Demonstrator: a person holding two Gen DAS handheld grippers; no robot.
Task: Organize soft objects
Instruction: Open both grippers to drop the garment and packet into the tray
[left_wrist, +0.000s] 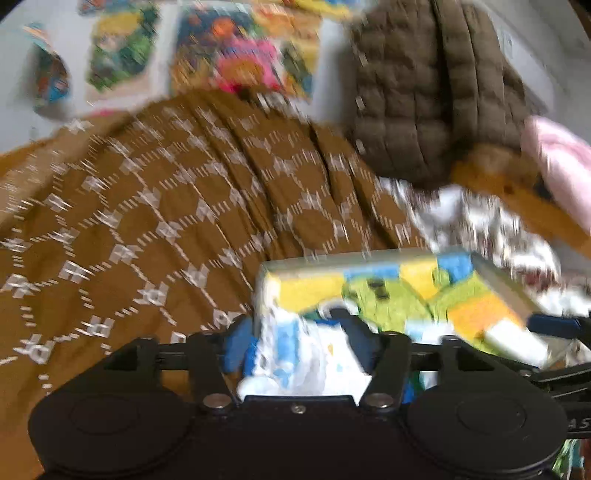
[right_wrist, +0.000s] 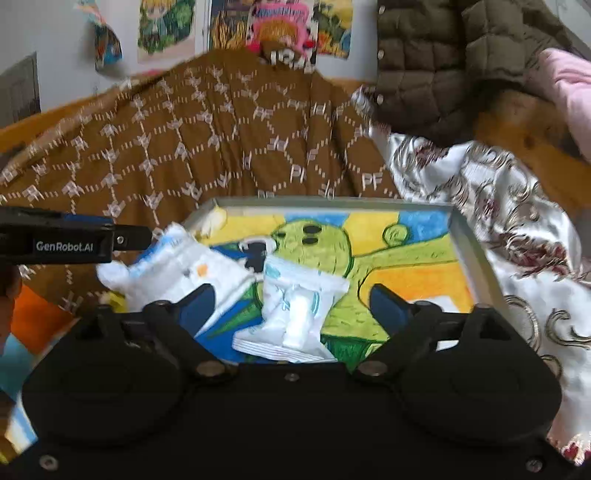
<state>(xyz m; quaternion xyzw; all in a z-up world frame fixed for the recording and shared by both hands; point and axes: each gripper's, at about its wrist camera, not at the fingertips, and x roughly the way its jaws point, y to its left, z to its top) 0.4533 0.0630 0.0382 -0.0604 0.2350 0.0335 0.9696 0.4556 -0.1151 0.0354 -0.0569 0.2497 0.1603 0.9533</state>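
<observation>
Both wrist cameras look forward and slightly down, very near the painted tray; both views share the tray and the brown blanket.

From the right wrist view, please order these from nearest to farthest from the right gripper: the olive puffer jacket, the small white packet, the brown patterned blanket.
1. Small white packet, between the open fingers.
2. Brown patterned blanket, behind the tray.
3. Olive puffer jacket, upper right.

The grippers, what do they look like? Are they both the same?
Yes, they look like twins. The left gripper and the right gripper each have a black body with two round bulges, silver screws and black arms leading to fingers with blue pads. In the right view, the left one's side carries white lettering reading GenRobot.AI. No cables or sleeves show.
</observation>
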